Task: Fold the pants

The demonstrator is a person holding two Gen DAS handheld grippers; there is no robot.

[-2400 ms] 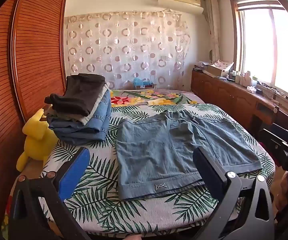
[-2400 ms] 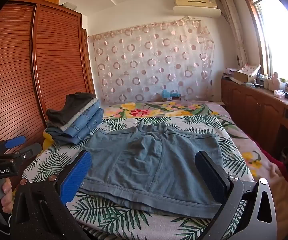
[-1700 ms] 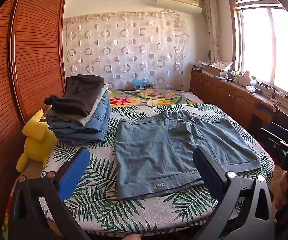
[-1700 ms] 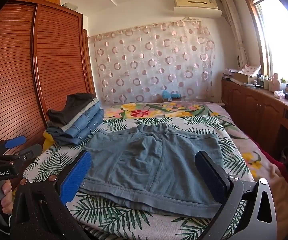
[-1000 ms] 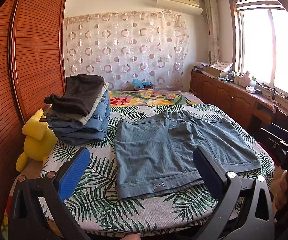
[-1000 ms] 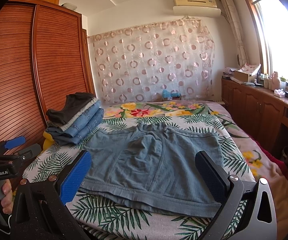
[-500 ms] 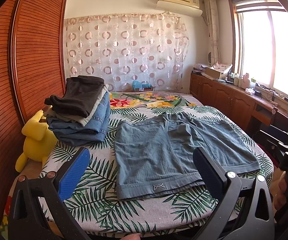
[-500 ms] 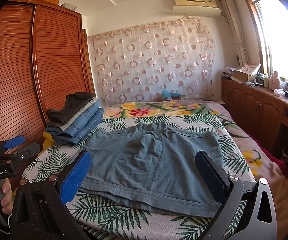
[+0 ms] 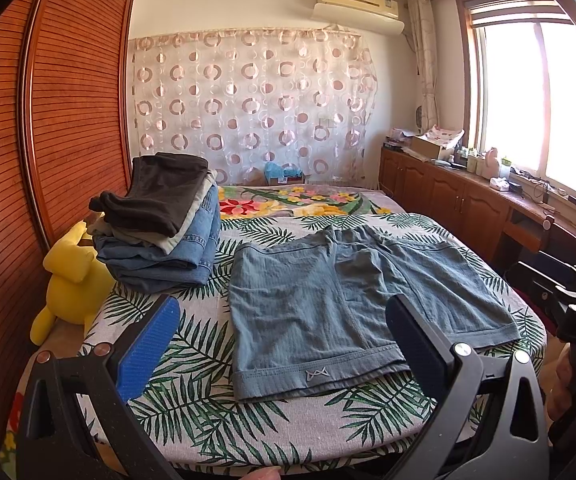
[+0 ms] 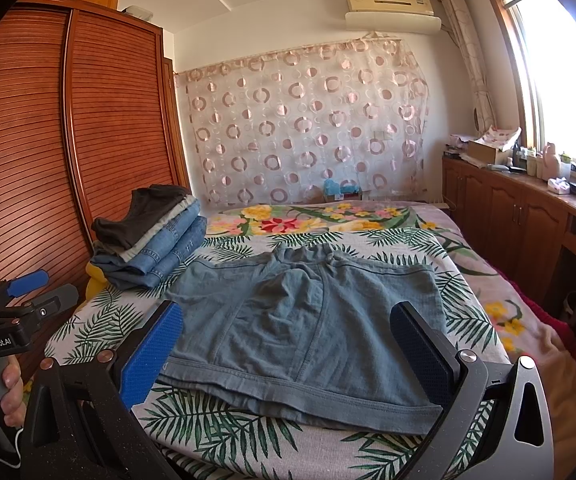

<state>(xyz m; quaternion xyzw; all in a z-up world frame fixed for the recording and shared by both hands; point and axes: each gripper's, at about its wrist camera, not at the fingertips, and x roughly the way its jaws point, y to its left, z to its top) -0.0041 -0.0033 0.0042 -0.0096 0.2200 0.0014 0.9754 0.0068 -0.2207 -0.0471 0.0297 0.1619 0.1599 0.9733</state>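
Shorts (image 9: 352,304) lie flat on bed (image 9: 216,412), beside folded stack (image 9: 160,220). My left gripper (image 9: 280,344) and right gripper (image 10: 288,352) both hover spread, empty. I'd pinch near hem corners, fold evenly.

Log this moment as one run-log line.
shorts flat on bed, unfolded | left tongs open, empty | right tongs open, empty

Shorts (image 9: 352,304): blue-grey cloth, matt, fine ribbed weave, stitched hem. Bedspread (image 9: 192,364): printed leaf-pattern cloth, matt. Folded stack (image 9: 160,224): faded denim under dark soft cloth. Wardrobe (image 9: 68,120): slatted wood, semi-gloss. Left gripper (image 9: 282,344): matt black plastic, textured blue pads (image 9: 148,346), metal screws.
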